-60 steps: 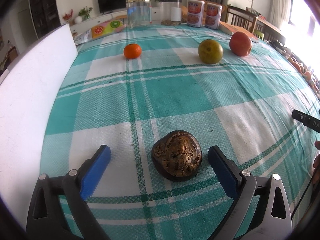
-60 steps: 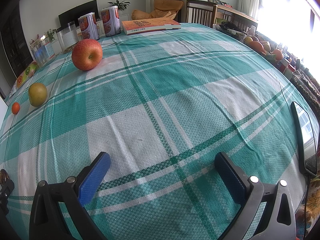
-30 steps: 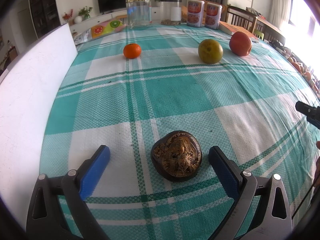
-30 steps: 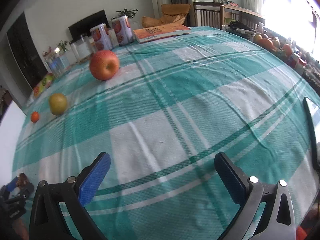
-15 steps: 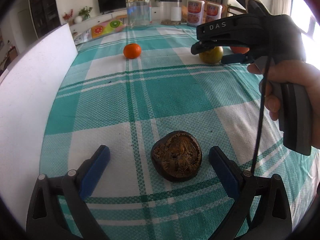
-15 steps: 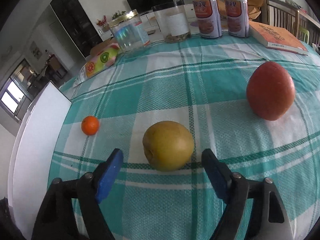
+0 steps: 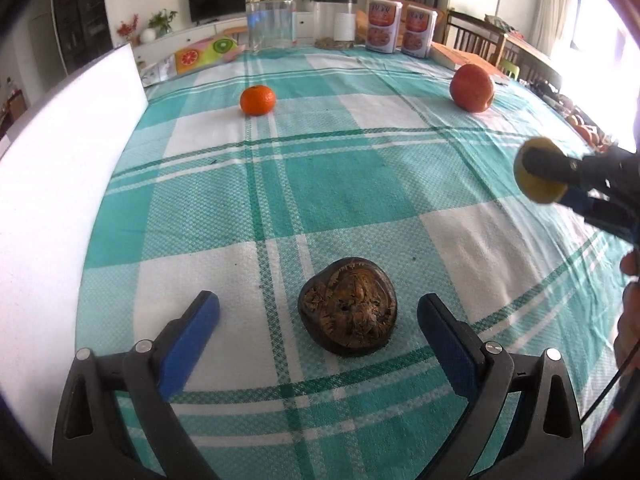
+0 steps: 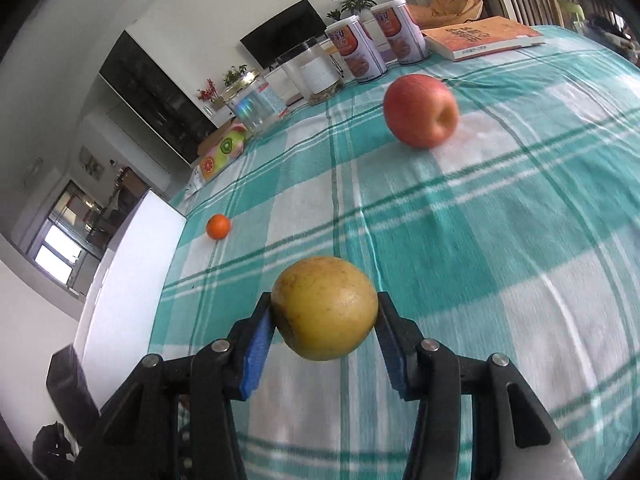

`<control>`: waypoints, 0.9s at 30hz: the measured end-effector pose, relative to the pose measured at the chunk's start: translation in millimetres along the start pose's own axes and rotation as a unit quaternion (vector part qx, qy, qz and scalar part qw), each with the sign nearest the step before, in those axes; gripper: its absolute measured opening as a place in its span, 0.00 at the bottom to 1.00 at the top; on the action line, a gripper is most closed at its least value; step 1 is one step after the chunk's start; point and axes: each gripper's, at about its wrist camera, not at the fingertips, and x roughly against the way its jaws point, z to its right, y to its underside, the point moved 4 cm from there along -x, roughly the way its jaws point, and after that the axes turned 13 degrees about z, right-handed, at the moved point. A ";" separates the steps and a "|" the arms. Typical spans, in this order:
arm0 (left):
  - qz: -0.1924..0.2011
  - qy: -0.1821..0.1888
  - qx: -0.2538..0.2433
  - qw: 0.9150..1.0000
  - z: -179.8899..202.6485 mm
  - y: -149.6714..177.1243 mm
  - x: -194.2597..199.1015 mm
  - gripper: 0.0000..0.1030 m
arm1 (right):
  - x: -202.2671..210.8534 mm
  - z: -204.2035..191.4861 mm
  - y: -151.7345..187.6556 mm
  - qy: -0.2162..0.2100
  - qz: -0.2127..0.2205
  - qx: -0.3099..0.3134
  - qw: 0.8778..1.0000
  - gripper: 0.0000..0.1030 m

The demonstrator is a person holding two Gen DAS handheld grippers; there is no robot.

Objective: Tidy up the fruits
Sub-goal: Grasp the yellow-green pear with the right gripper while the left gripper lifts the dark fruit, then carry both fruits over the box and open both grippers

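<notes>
1. Blue-padded and spread wide, the left tool (image 7: 318, 314) in the left wrist view points steeply down at the worktop (image 7: 352, 176), which is covered by a teal and white checked cloth.
2. Its pose matches the earlier frames: the same dark brown shrivelled fruit (image 7: 347, 306) lies on the cloth between the two fingers, touching neither pad.
3. At the right edge of this view the right tool (image 7: 560, 178) now hangs above the cloth with the yellow pear (image 7: 538, 176) clamped at its tip; half a second ago it reached toward the far row of fruit, where the pear stood. A hand (image 7: 628, 304) shows below it at the frame edge.
4. Left on the cloth at the far side are the small orange (image 7: 258, 99) and the red apple (image 7: 472, 88), well apart from each other, with a white board (image 7: 60, 184) along the left side.
5. In the right wrist view the right tool (image 8: 325, 314) points down at a slant over the cloth, and the frame is tilted and slightly blurred.
6. Its jaws have just been closing, and both blue pads now press on the sides of the pear (image 8: 324, 312), which is lifted clear of the worktop (image 8: 500, 240).
7. Beyond it the apple (image 8: 420, 110) and orange (image 8: 218, 226) rest on the cloth.
</notes>
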 end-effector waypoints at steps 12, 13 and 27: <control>0.006 0.028 -0.022 0.999 7.1 -12.0 7.3 0.95 | 41.7 20.9 35.3 0.001 0.035 -0.013 0.999 0.48; 0.001 0.021 -0.034 0.999 11.4 -9.9 6.7 0.90 | 40.8 19.7 36.8 0.001 0.034 -0.011 0.999 0.48; 0.024 0.120 0.114 0.986 -14.1 -28.0 129.9 0.44 | 44.1 -50.8 40.1 -0.048 0.012 0.046 0.998 0.48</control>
